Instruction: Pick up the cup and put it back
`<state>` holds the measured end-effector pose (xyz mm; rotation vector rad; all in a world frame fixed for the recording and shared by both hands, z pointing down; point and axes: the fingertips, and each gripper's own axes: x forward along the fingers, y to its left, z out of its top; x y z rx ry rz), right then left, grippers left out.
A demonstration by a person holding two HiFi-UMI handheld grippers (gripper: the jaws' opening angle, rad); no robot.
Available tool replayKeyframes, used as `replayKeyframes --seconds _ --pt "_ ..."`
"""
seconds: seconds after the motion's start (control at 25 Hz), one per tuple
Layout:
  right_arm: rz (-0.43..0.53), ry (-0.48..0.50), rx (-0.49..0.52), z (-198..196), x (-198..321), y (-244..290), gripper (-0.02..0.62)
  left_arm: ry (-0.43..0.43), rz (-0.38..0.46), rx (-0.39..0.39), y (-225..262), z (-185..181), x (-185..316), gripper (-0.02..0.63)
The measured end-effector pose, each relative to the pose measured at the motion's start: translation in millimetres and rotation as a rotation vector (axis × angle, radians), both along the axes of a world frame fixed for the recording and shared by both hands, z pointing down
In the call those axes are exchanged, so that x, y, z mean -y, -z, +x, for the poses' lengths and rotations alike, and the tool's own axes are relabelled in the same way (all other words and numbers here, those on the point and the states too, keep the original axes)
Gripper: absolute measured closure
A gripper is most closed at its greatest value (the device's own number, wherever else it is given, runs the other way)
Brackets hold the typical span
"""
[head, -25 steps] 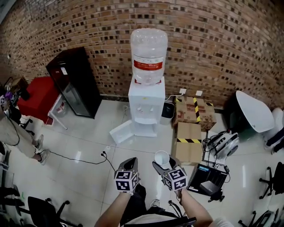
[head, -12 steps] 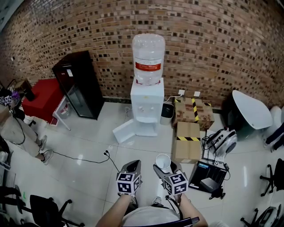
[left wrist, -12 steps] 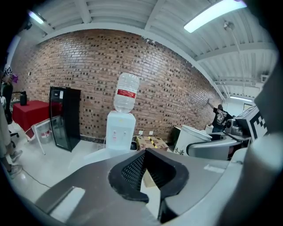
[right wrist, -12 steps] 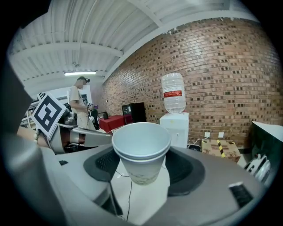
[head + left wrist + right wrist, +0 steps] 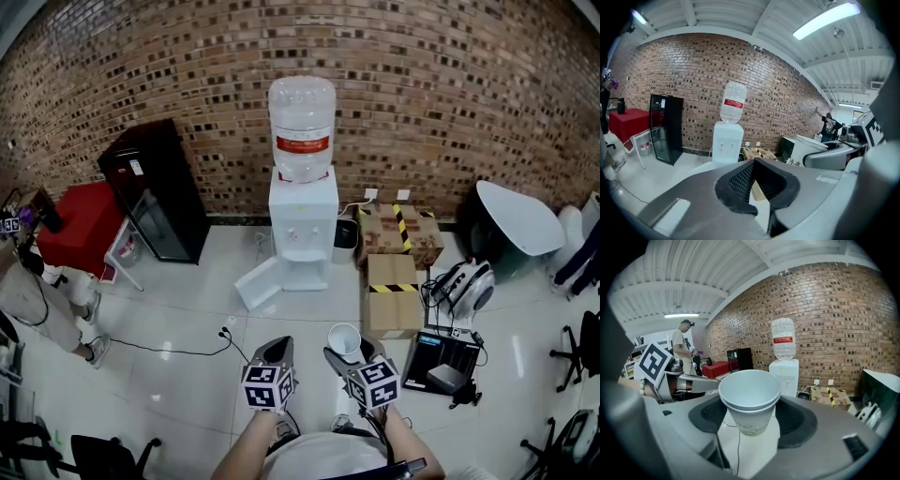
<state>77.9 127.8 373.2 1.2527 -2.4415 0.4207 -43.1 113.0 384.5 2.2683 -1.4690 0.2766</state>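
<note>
One cup [image 5: 343, 337] in right gripper [image 5: 345, 352] — bare floor [image 5: 187, 309] reaches the dispenser [image 5: 302, 234]

One cup [image 5: 343, 337], one water dispenser [image 5: 302, 225], one black fridge [image 5: 155, 192], two cardboard boxes [image 5: 398, 234] [image 5: 392, 298].

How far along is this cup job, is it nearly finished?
Done: the pick-up. The white cup is off any surface, clamped upright between the right gripper's jaws. In hand: it hangs above the floor, some way from the water dispenser. Left: setting it down and letting go; the pictures do not show where it belongs. The left gripper is shut and empty.
</note>
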Motion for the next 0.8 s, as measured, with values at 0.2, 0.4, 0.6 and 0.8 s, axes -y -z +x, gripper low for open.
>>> replayKeyframes --seconds 0.2,0.4,0.6,0.8 --pt "-0.009 -0.005 0.002 -2.2 -8.2 -1.5 0.267 -0.020 0.000 -0.003 -3.4 2.1 -7.3 0.601" --pt "0.000 0.000 0.011 -8.6 -11.2 3.5 0.267 -0.024 0.005 -0.010 -0.8 -0.9 -11.3 0.601" --pt "0.004 0.004 0.024 -12.4 -11.6 5.8 0.267 -0.010 -0.002 -0.024 -1.7 -4.5 -12.7 0.601" --pt "0.008 0.003 0.026 -12.2 -13.2 10.3 0.267 0.008 0.006 -0.029 3.6 -6.7 -13.5 0.603"
